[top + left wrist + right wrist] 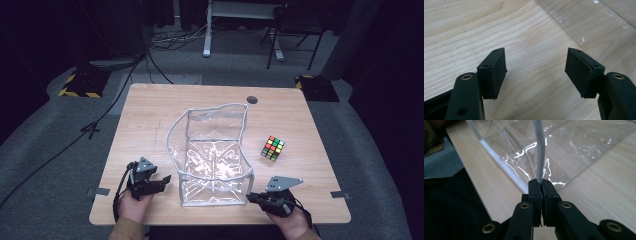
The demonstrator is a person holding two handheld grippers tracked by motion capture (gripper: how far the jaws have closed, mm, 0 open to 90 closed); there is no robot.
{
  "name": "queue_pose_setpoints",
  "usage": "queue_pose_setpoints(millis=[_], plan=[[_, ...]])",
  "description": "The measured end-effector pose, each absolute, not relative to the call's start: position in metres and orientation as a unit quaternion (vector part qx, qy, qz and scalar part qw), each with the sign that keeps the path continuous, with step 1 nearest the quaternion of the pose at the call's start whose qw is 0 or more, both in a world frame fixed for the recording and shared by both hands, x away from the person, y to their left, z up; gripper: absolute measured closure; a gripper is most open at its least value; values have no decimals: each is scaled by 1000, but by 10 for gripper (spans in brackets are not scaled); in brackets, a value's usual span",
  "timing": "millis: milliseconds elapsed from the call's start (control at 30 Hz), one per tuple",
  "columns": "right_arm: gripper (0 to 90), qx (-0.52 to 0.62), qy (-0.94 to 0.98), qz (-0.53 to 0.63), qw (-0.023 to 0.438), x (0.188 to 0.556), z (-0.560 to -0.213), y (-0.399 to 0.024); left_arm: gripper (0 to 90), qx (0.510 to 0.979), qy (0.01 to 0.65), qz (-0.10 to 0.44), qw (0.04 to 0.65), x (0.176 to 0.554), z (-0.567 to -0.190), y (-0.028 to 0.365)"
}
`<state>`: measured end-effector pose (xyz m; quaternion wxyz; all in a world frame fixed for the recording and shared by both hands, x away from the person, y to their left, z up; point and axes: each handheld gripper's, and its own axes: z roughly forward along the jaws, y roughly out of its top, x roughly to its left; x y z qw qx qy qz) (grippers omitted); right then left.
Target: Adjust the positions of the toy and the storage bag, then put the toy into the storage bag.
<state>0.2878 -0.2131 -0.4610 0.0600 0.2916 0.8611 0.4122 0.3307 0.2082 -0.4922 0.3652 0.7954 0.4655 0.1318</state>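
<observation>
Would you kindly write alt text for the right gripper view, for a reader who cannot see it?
The right gripper is shut on the grey-white trimmed edge of a clear plastic bag, which rises straight up from between its black jaws. The bag's crinkled, glossy walls stand on a light wooden table.

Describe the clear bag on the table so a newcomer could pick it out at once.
On the light wooden table, look at the middle, toward the person's edge. There stands the clear plastic bag, open at the top, boxy, with a pale grey trim; the right gripper pinches that trim at its near right corner. Its only neighbour, the colourful puzzle cube to its right, is small and opaque.
</observation>
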Motion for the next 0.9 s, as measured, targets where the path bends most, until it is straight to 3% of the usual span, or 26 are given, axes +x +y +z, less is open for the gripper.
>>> queue_pose_setpoints(millis=[600,633,667,767,900], plan=[[868,298,860,409,61,262,-460,-225,337,804,449,128,367,342,-491,197],[838,295,861,409,62,262,-460,-227,337,805,449,125,367,342,-491,195],[732,289,861,415,58,262,-460,-229,337,806,448,125,367,342,-492,195],[581,287,856,423,76,264,-455,-239,337,808,446,130,362,341,-491,196],[499,292,852,429,71,272,-448,-252,334,810,454,132,347,340,-493,196]])
